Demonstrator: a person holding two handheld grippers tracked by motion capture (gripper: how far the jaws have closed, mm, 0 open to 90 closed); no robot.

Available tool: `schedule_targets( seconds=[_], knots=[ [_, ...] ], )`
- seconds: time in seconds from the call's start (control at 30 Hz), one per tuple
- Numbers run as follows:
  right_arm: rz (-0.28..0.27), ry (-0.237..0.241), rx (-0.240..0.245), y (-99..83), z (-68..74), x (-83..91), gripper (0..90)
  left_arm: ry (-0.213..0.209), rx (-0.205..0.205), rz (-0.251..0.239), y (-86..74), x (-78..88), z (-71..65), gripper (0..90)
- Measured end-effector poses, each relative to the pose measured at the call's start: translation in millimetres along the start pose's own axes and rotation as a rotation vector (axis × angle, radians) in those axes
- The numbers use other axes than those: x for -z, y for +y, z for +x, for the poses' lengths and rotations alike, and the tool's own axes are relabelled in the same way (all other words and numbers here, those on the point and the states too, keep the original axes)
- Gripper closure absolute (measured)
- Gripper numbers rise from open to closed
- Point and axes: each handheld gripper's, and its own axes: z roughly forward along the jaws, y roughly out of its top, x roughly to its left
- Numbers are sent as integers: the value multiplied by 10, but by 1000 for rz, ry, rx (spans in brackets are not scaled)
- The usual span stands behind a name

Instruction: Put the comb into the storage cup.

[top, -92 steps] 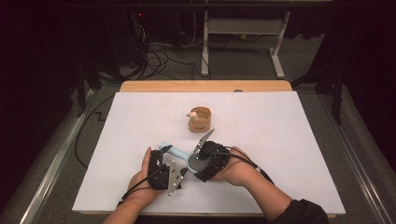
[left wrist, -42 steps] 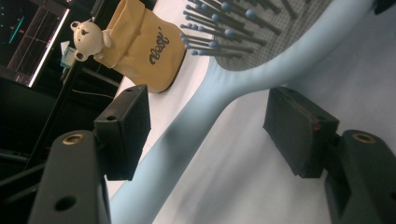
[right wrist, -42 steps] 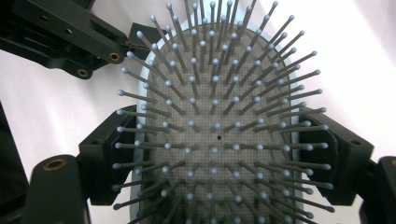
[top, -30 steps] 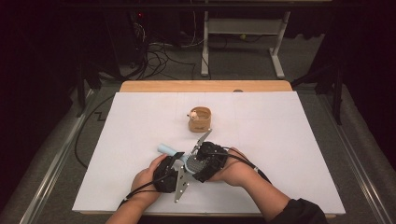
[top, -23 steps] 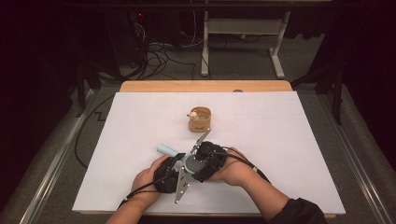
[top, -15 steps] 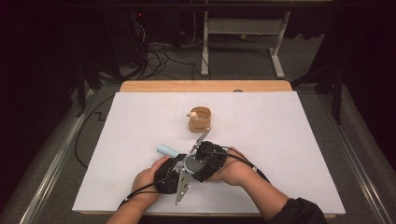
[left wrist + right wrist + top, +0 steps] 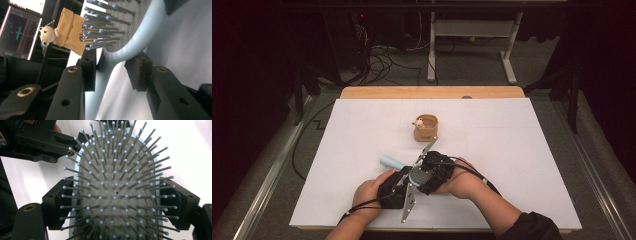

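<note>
Right gripper [image 7: 117,202] clamps the hairbrush [image 7: 115,195] head, while left gripper [image 7: 115,72] fingers, just closing, straddle its handle near the bear holder [image 7: 426,127].

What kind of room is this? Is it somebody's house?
Probably a lab or workshop, not a home: a white-covered table stands on grey carpet, loose cables trail behind it, and a lit monitor glows nearby.

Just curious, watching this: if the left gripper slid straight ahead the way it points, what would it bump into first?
Probably the hairbrush head: the left gripper straddles its pale blue neck, and the bristled head widens just ahead. The bear-trimmed wooden holder lies beyond, off to one side.
</note>
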Motion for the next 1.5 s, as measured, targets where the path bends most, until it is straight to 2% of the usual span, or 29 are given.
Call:
schedule_targets(
  seconds=[0.13,0.33,0.43,0.53,0.63,0.9,1.03,1.17,1.3,1.5],
  knots=[
    [-8,6,-9,3,0,26,207,8,-1,0,5,18,20,639],
    [-13,23,-14,5,-17,43,206,19,-26,-1,13,21,2,668],
    [-17,31,-23,8,-27,58,204,23,-19,-6,10,20,-1,681],
    [-34,40,-33,25,-44,107,200,29,-28,0,6,23,-5,735],
    [-43,41,-32,32,-47,130,200,39,-54,24,11,48,26,742],
    [-76,24,-22,45,-39,186,187,66,-44,6,9,57,40,769],
    [-83,24,-31,52,-45,218,131,76,-24,1,-1,62,62,775],
    [-84,14,-37,57,-39,239,14,79,-26,1,-2,60,63,777],
    [-86,12,-31,54,-31,256,2,85,-17,2,-4,56,67,778],
    [-74,-34,-19,28,-36,314,2,93,-11,5,-9,54,86,778]
  ],
)
